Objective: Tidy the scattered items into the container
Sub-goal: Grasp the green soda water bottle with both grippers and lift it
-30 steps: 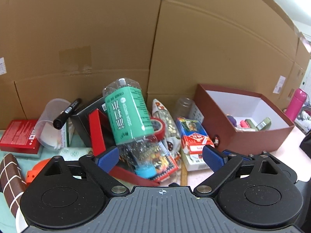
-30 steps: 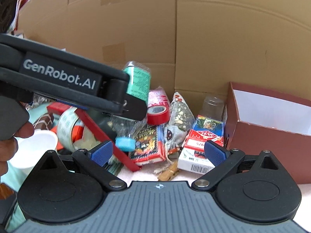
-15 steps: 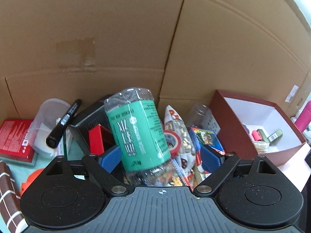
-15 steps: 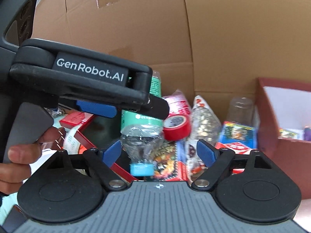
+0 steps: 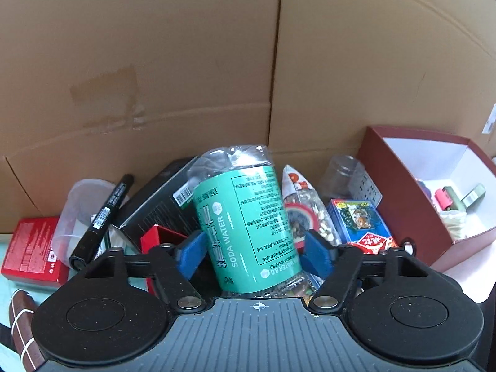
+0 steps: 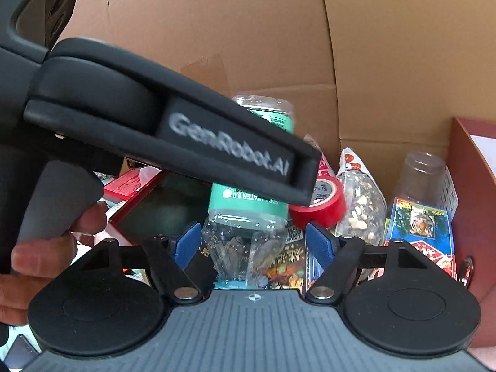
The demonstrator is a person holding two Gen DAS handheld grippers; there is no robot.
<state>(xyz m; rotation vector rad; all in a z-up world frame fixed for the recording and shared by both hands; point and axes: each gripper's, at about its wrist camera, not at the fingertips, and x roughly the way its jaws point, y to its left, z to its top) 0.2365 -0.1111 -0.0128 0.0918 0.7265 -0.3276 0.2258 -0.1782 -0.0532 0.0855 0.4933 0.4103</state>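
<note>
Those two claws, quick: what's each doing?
Left claw: closing around the soda water bottle, not gripping yet.
Right claw: closing around the bottle's clear neck end.

Your bottle (image 5: pixel 248 229) is clear plastic with a teal label in white print and a light blue cap (image 6: pixel 228 284). Pads (image 5: pixel 189 252) on both grippers are blue, bodies black. Container (image 5: pixel 400 192) is maroon outside, white inside. Tape (image 6: pixel 322 200) is red. Marker (image 5: pixel 102 217) is black. Card box (image 5: pixel 359 226) is blue with a tiger print. Backdrop is plain brown cardboard (image 5: pixel 186 62).
</note>
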